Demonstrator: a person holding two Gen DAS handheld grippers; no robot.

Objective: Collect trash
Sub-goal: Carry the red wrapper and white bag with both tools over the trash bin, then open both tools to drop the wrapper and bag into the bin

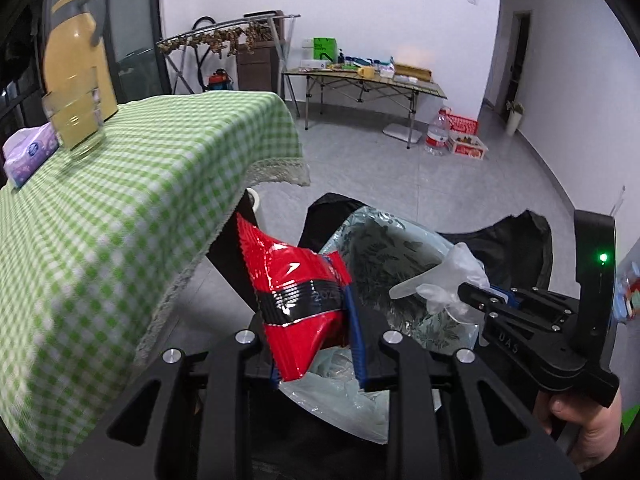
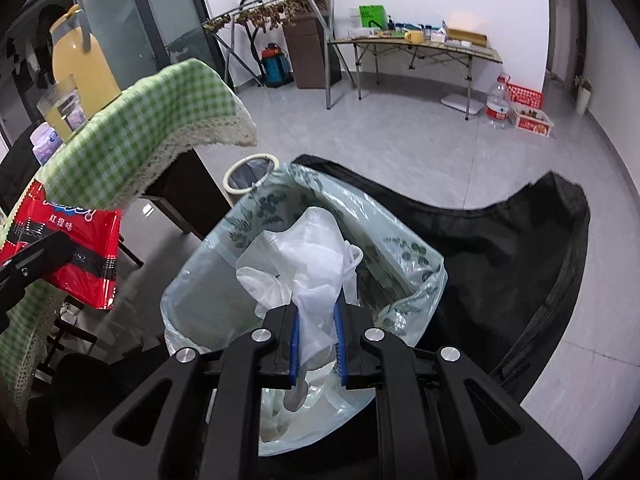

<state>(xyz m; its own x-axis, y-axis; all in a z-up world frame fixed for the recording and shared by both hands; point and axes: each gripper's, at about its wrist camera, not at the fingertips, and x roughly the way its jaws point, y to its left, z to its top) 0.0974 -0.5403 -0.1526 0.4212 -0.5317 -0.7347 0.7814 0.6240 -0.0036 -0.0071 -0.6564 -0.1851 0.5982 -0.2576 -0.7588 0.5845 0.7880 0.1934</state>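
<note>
A red snack wrapper (image 1: 298,300) with a black band sits between the blue pads of my left gripper (image 1: 316,344), which is shut on it. It hangs over a bin lined with a pale leaf-print bag (image 1: 384,264). My right gripper (image 2: 318,344) is shut on a crumpled clear plastic glove (image 2: 308,264), held above the same bin bag (image 2: 404,268). In the left wrist view the right gripper (image 1: 476,294) comes in from the right with the glove (image 1: 444,284). The right wrist view shows the wrapper (image 2: 64,248) at the left edge.
The table with a green checked cloth (image 1: 120,200) stands to the left, bearing a yellow jug (image 1: 76,56), a glass (image 1: 76,120) and a tissue pack (image 1: 30,152). A black bag (image 2: 500,264) lies around the bin. A small white-rimmed bin (image 2: 250,172) stands by the table leg.
</note>
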